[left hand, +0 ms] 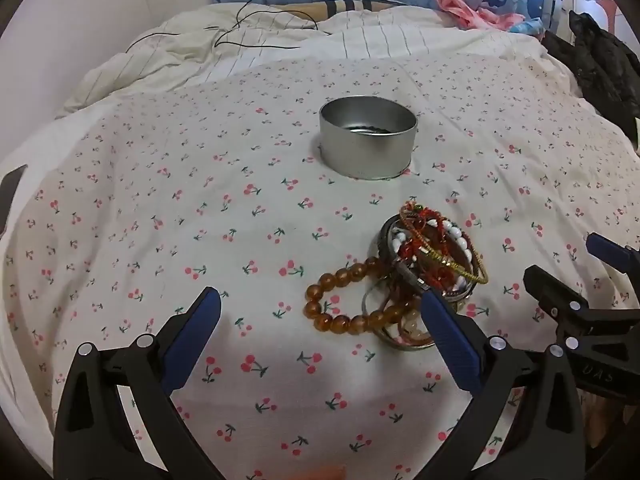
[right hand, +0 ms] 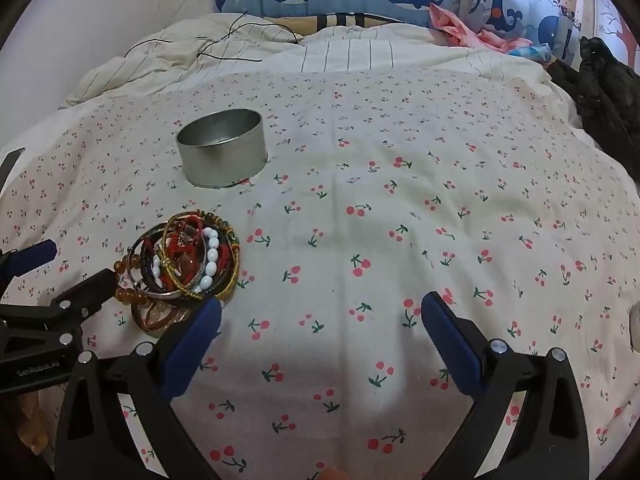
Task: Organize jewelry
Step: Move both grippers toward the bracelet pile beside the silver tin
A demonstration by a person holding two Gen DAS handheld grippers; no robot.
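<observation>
The jewelry (left hand: 416, 276) lies in one tangled heap on the cherry-print sheet (left hand: 200, 240), near the cameras, with the round tin (left hand: 368, 140) farther off and well apart from it. The heap holds amber beads (left hand: 340, 300), a white bead bracelet, red cord pieces and several thin bangles stacked and crossed over each other.

The left gripper (left hand: 320, 312) is spread wide and holds nothing; its right finger sits just beside or over the near edge of the heap. The right gripper (right hand: 320, 316) is also spread wide and empty, with the heap at its left finger.

The main risk is likely the tangle. A pinch on one bangle could drag its neighbours up, and these may drop off partway to the tin. Thin metal rings look slippery and could squirt out of the pads. The sheet is soft, so pressing down may pinch cloth along with a bracelet and pull the tin askew. The tin seems light and could tip if struck on its rim. The two grippers are close together and might collide over the heap.
</observation>
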